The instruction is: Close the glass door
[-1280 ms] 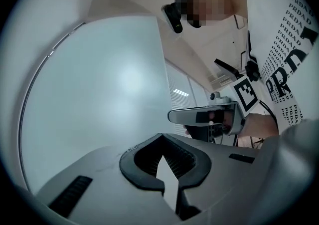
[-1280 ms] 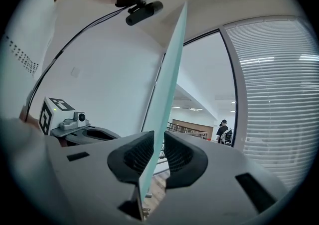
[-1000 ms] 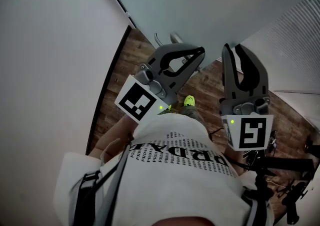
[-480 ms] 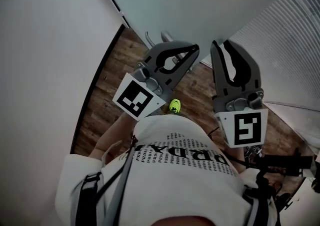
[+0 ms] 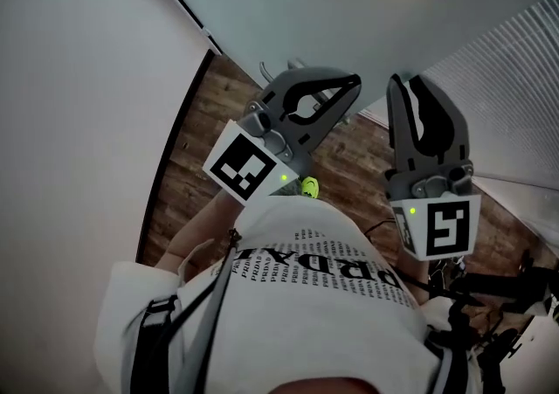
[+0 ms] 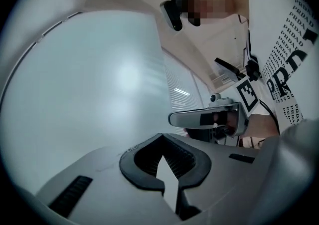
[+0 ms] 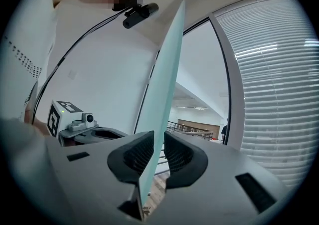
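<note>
glass door (image 7: 167, 69) edge between right gripper (image 7: 154, 141) jaws; left gripper (image 5: 352, 86) just beside, at its left

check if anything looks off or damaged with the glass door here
Nothing stands out. The glass door looks whole, with no crack or chip visible, and its edge sits cleanly between the right gripper's jaws. The left gripper is shut and holds nothing.

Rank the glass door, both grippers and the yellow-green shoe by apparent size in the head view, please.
1. glass door
2. left gripper and right gripper: about alike, both near the camera
3. yellow-green shoe
</note>
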